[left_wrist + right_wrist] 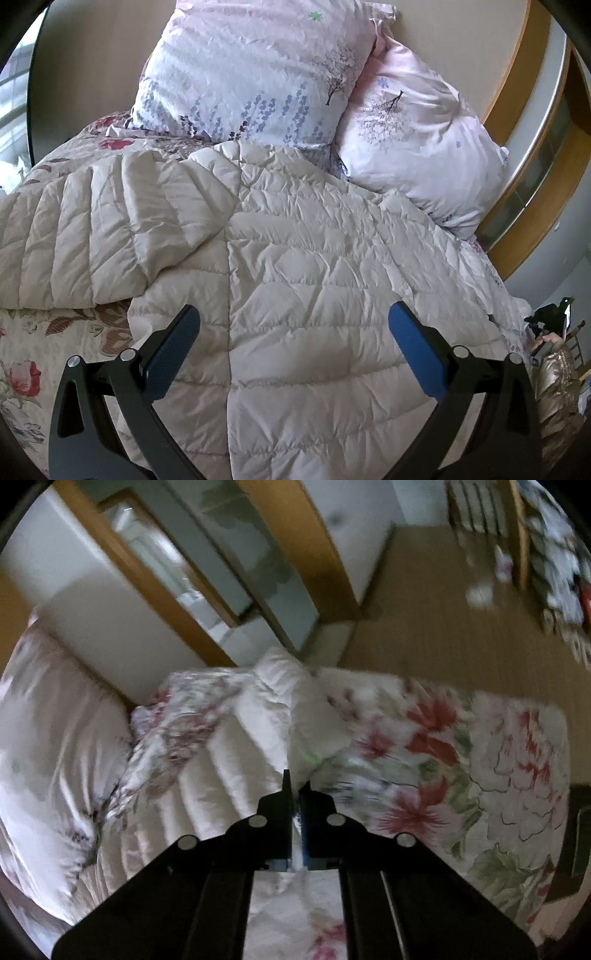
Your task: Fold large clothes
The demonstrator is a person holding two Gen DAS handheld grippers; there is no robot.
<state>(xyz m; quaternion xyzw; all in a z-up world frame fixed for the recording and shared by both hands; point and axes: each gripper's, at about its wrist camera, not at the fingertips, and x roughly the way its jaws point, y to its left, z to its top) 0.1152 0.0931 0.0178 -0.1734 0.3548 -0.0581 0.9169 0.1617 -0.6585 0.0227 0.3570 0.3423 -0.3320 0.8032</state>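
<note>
A cream quilted down jacket [314,266] lies spread on the bed, one sleeve [110,221] folded across its left side. My left gripper [293,317] hovers open above the jacket's lower body, blue pads wide apart and empty. In the right wrist view my right gripper [296,781] is shut, and a thin strip of the cream jacket [236,753] shows between its fingers. The jacket's right sleeve stretches away from the fingertips toward the bed's edge. That view is blurred.
Two pink floral pillows [258,70] [417,140] lean at the head of the bed. A floral bedspread [461,760] covers the mattress. A wooden-framed wardrobe [229,572] and wood floor [424,609] lie beyond the bed. The other gripper and hand [550,325] show at the right edge.
</note>
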